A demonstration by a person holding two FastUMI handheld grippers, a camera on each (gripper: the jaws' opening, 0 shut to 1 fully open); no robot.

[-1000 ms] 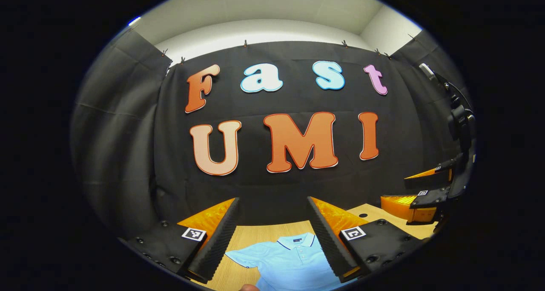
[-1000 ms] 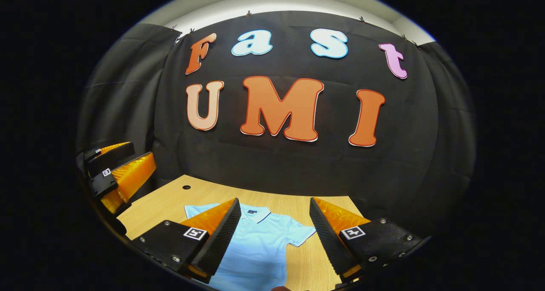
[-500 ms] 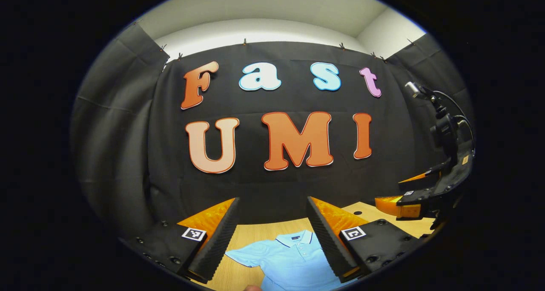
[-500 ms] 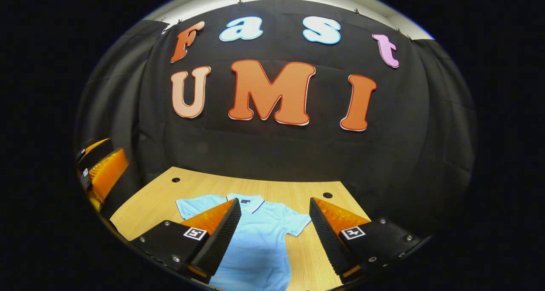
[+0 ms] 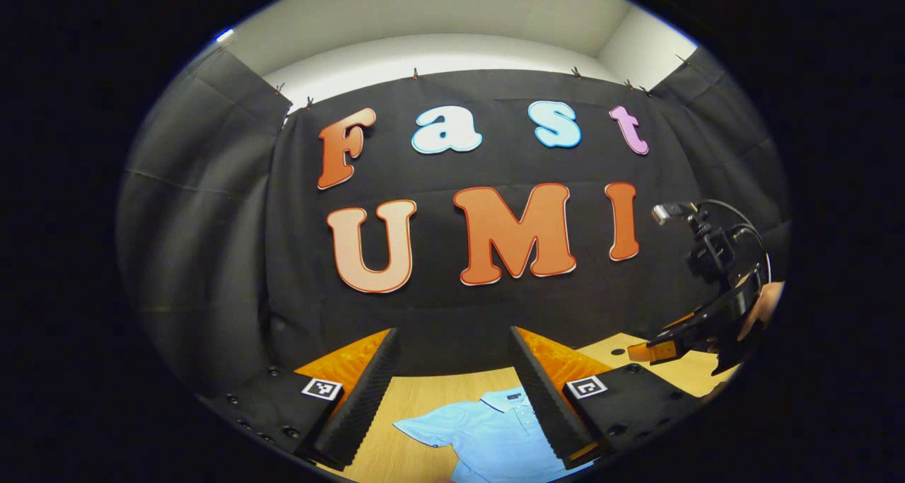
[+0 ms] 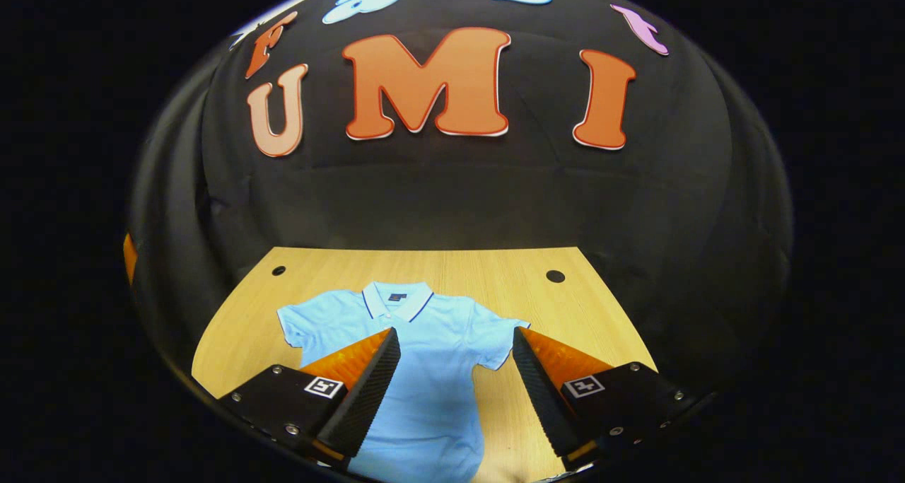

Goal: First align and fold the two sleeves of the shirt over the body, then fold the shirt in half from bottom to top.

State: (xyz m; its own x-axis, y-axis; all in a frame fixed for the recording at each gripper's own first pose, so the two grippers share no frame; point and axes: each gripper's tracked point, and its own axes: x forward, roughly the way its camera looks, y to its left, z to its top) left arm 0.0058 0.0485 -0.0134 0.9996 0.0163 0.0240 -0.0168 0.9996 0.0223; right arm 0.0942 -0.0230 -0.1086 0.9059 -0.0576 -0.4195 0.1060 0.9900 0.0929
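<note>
Nothing is folded yet: the shirt [image 6: 424,370] lies flat mid-tabletop [image 6: 565,313], 2 sleeves out. Left gripper [image 5: 452,391] and right gripper [image 6: 456,391] hover, fingers spread, empty.

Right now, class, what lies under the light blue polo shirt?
The shirt lies flat on the wooden table, whose bare top shows all around it. Whether anything else sits beneath the cloth cannot be seen; the cloth covers that patch.
</note>
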